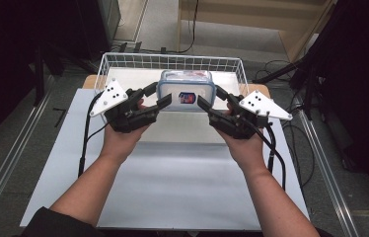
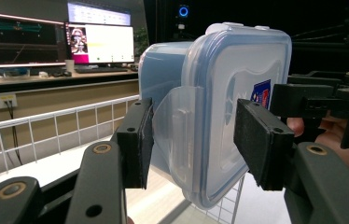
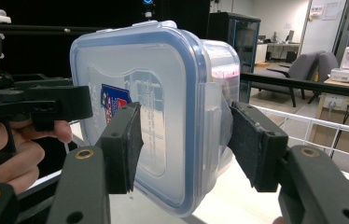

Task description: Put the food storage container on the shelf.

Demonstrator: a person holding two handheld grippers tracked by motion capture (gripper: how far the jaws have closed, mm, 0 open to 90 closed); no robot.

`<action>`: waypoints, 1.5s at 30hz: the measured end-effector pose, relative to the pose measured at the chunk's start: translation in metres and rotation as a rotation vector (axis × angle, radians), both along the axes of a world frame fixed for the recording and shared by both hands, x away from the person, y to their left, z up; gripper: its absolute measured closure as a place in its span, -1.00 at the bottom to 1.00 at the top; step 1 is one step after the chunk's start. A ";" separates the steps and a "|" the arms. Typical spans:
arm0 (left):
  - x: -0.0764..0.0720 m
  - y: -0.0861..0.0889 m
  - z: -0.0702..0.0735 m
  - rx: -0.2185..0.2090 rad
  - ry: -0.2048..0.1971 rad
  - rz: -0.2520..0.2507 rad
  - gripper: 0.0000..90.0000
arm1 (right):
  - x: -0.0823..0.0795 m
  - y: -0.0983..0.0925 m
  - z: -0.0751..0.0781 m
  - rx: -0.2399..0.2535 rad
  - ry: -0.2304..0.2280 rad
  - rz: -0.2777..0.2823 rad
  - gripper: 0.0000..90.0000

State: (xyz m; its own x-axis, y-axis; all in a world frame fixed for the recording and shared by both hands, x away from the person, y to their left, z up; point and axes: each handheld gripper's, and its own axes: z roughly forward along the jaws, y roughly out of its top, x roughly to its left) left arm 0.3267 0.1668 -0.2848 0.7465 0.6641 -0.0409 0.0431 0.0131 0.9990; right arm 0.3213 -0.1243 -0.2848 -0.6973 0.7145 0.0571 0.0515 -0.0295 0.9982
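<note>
Both grippers sit at the food container (image 1: pixel 185 90), one per side: left gripper (image 1: pixel 157 100) at its left flap, right gripper (image 1: pixel 207 101) at its right flap. In the left gripper view the jaws stand apart, straddling the clear side latch (image 2: pixel 175 135); the inner pad looks to touch the flap, the outer pad is off the lid w/ a gap. Right gripper view shows the same: jaws apart around the right latch (image 3: pixel 214 126), neither pad plainly pressing. So nothing is clamped yet.

Container is tipped up on edge, lid (image 3: pixel 140 112) facing the person, red-blue sticker (image 1: pixel 187 97) near lid centre. It's at the near rim of the white wire basket (image 1: pixel 123 61), just above the basket floor; can't tell what bears its weight, since no jaw is shut on it.

Probable step: grab or pop the side latches. To do it well, I'd say: close both sides evenly so the box doesn't twist, keep pads on the flap not the slick lid face, and rest the bottom edge on the basket floor before pulling. Smooth plastic will likely slip under a one-sided squeeze.

Contents: container walls are frosted; can't tell if anything's inside. Basket holds nothing else visible besides the container. Basket stands on the counter (image 1: pixel 182 182), on a white sheet.
</note>
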 end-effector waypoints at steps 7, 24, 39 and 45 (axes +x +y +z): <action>0.015 0.004 -0.003 -0.038 0.101 -0.021 0.09 | 0.013 0.001 0.001 0.004 0.034 0.007 0.04; 0.043 0.021 0.007 -0.133 0.390 -0.067 0.16 | 0.046 -0.002 0.007 0.079 0.316 0.086 0.11; 0.055 0.032 0.004 -0.210 0.521 -0.106 0.22 | 0.062 -0.006 0.004 0.135 0.473 0.154 0.18; 0.059 0.034 0.003 -0.220 0.568 -0.114 0.24 | 0.067 -0.008 0.003 0.151 0.521 0.170 0.19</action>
State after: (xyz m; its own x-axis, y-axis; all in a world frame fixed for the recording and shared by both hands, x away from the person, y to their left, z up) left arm 0.3857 0.2009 -0.2814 0.6337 0.5128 -0.5792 0.5803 0.1800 0.7943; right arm 0.3887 -0.1321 -0.2821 -0.6540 0.5520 0.5173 0.5524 -0.1186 0.8251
